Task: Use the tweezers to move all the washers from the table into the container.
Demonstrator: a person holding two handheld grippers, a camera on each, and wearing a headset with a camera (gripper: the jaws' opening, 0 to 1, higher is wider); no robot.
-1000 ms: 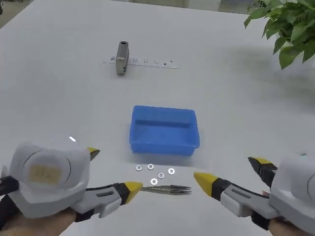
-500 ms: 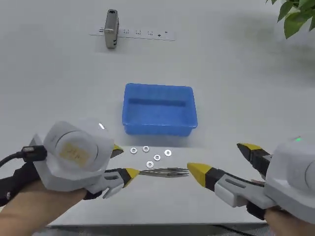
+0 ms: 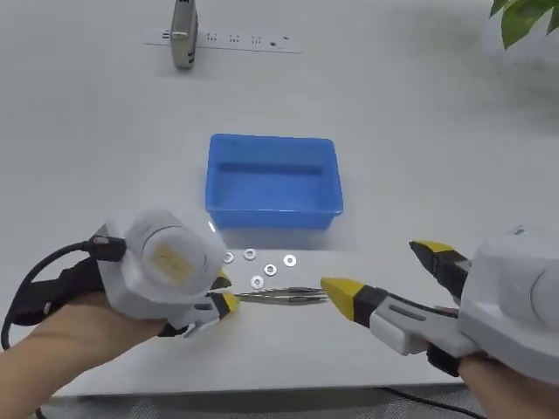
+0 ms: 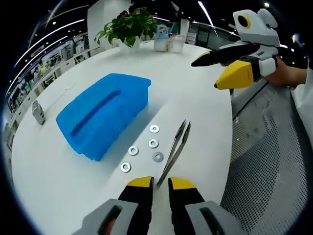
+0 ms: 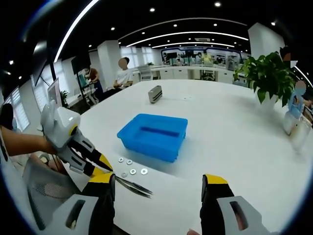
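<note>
Silver tweezers (image 3: 281, 297) (image 4: 173, 149) (image 5: 132, 186) lie on the white table, in front of several small washers (image 3: 257, 282) (image 4: 153, 143) (image 5: 132, 172). The blue container (image 3: 272, 179) (image 4: 100, 114) (image 5: 154, 134) stands just behind the washers and looks empty. My left gripper (image 3: 223, 291) (image 4: 161, 183) is at the tweezers' rear end, its jaws drawn in to a narrow gap around that end. My right gripper (image 3: 382, 269) (image 5: 158, 180) hovers to the right of the tweezers' points, wide open with nothing in it.
A white power strip (image 3: 231, 39) with a grey adapter (image 3: 183, 35) lies at the back. A leafy plant (image 3: 524, 17) stands at the far right. The table's front edge (image 3: 262, 384) runs just under both grippers. People sit far off in the right gripper view.
My left gripper's jaws have closed from wide open to a narrow gap at the tweezers' end. The head camera has tipped down. The right gripper stays open.
</note>
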